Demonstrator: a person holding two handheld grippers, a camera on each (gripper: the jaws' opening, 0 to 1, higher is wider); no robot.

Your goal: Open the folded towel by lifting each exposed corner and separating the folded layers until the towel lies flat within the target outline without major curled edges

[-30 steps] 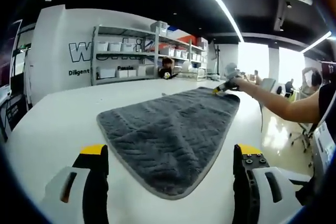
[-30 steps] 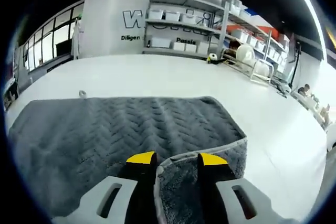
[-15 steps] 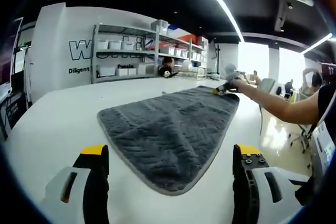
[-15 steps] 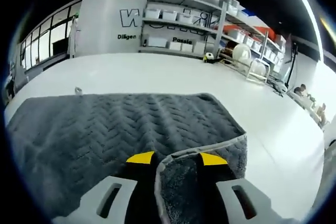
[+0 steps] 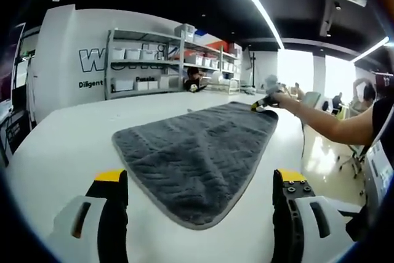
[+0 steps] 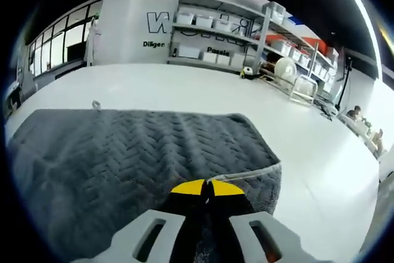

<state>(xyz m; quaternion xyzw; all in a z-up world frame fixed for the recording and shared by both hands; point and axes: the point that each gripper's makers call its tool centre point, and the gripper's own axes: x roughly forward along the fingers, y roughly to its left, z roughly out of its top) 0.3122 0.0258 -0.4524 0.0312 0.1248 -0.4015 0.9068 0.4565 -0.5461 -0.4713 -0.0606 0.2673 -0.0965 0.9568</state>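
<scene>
Behind the white table (image 5: pixel 55 146) we are seeing metal shelves (image 5: pixel 148 60) loaded with white bins against a wall whose large lettering is being cut off by the shelf posts, so we cannot read it whole. We are looking at a grey towel (image 5: pixel 197 152) with a zigzag weave lying spread on the table, its near edge rounded toward us in the left gripper view. We are holding the left gripper (image 5: pixel 200 195) with its jaws spread wide, hovering over the table just short of that edge and touching nothing. At the towel's far corner we are seeing the right gripper (image 5: pixel 261 104), small and hard to make out, with our arm (image 5: pixel 326 124) reaching in from the side. In the right gripper view the right gripper (image 6: pixel 206 187) is pressing its yellow-tipped jaws together on a turned-over corner of the towel (image 6: pixel 123 158); the fold is hiding under the jaws.
</scene>
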